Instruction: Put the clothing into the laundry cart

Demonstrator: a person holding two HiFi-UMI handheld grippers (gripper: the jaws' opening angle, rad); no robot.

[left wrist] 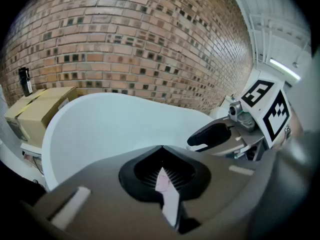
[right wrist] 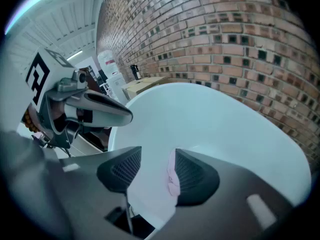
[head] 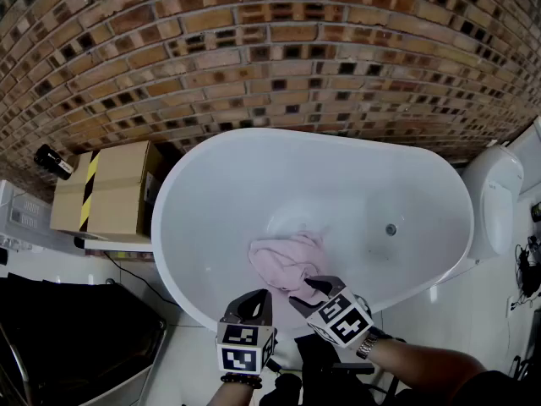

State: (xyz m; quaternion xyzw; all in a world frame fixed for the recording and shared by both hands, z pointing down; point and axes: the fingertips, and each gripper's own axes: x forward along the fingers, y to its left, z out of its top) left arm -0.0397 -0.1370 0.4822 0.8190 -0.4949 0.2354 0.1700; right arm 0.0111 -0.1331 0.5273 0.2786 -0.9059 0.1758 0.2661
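Pale pink clothing (head: 286, 260), crumpled, on the white tub (head: 211, 193) floor.

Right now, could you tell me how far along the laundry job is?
Nothing looks done yet: the pink clothing lies in the white bathtub. In hand: the right gripper, jaws apart, is at the cloth's near edge, while the left gripper is shut on nothing. Left: grasp the clothing, lift it out and carry it to the cart.

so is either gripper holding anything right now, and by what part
Nothing is held. The right gripper has its jaws apart at the near edge of the pink cloth, not closed on it; the left gripper is shut, empty.
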